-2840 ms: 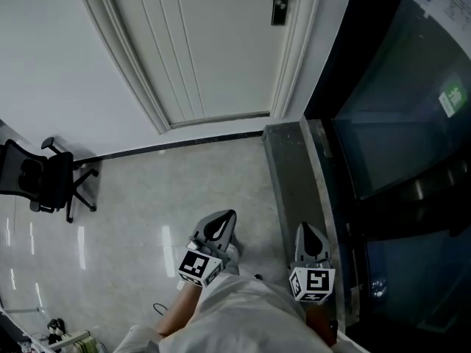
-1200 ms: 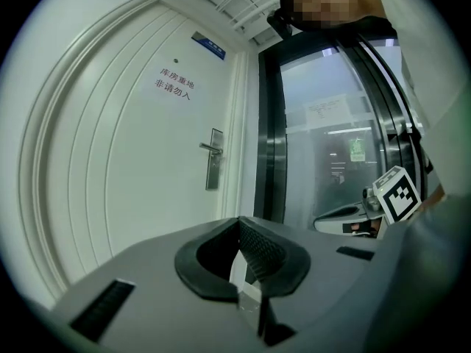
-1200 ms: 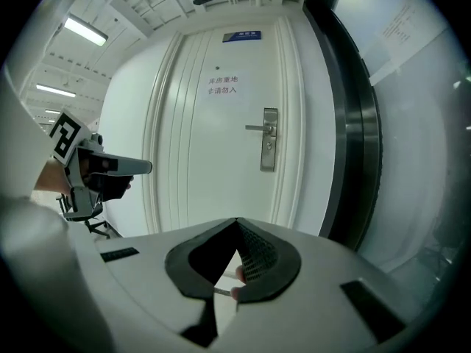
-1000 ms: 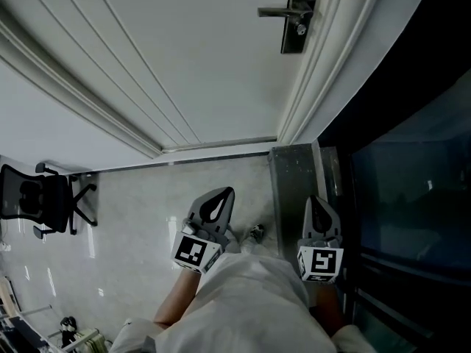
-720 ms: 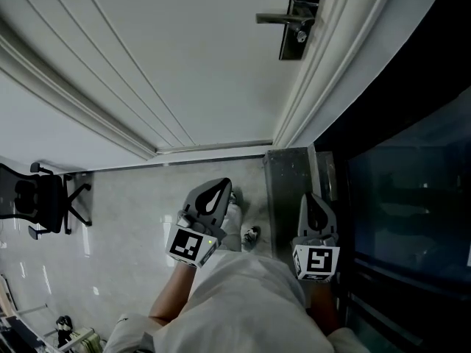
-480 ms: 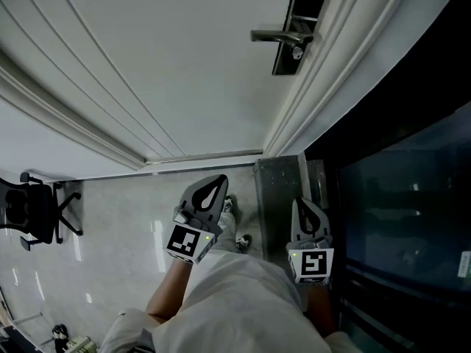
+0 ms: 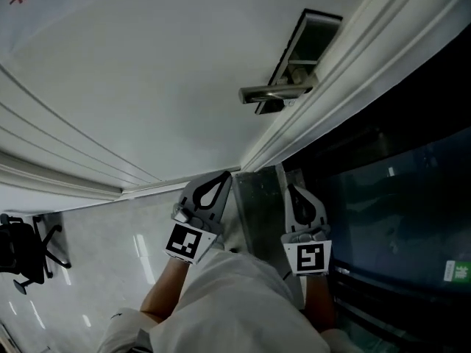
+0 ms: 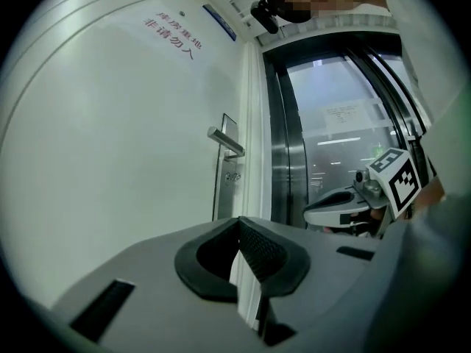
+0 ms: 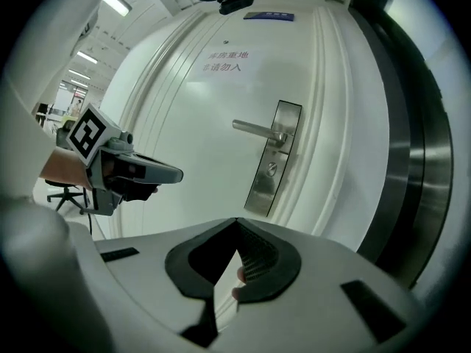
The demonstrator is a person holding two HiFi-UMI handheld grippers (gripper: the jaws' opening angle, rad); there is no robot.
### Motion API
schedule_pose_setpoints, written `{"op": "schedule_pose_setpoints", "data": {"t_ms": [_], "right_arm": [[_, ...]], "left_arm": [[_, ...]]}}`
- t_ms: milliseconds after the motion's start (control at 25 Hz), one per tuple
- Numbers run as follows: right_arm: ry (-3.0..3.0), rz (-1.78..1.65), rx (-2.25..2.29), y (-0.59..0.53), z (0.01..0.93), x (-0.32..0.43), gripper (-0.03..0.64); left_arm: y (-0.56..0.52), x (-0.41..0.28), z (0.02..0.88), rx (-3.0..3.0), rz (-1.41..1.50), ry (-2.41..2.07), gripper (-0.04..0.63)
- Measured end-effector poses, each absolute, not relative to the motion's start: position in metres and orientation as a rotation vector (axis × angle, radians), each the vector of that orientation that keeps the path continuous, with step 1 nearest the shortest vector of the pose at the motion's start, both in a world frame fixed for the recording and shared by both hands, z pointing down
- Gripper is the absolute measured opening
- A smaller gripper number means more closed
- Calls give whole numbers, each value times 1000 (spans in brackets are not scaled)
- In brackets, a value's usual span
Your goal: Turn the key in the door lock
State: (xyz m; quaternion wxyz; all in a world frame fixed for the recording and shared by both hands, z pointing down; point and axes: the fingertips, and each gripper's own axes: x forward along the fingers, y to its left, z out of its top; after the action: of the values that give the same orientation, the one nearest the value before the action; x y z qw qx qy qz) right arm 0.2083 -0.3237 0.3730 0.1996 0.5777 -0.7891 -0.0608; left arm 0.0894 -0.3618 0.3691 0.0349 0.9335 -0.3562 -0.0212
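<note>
The head camera sits above the person and looks steeply down over both arms onto the white door (image 7: 147, 72) and its lever handle (image 7: 276, 93). The left gripper (image 7: 223, 176) and the right gripper (image 7: 291, 190) show low in the middle of that view. The left gripper view rides just behind its own jaws and looks along the door at a shallow slant, with the handle further ahead. The right gripper view faces the door more squarely and is nearer the lock plate (image 9: 272, 160). All three views share the handle, and each gripper view catches the other gripper at its side.
</note>
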Motion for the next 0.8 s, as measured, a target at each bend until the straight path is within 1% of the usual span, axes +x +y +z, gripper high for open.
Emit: {"op": "schedule_pose_setpoints", "data": {"t_ms": [240,400,800], "right_arm": [[-2059,-324,1613,-365,358,200,-2],[-1940,-380,1607,-379,348,205,-2],[-1640,-686,1409,-429,320,207,-2]], "left_arm": [[-395,88,353,2930,-63,-996,8],[-403,90,346,2957,5,-962,8],[-418,89,322,3024,9,-1037,8]]}}
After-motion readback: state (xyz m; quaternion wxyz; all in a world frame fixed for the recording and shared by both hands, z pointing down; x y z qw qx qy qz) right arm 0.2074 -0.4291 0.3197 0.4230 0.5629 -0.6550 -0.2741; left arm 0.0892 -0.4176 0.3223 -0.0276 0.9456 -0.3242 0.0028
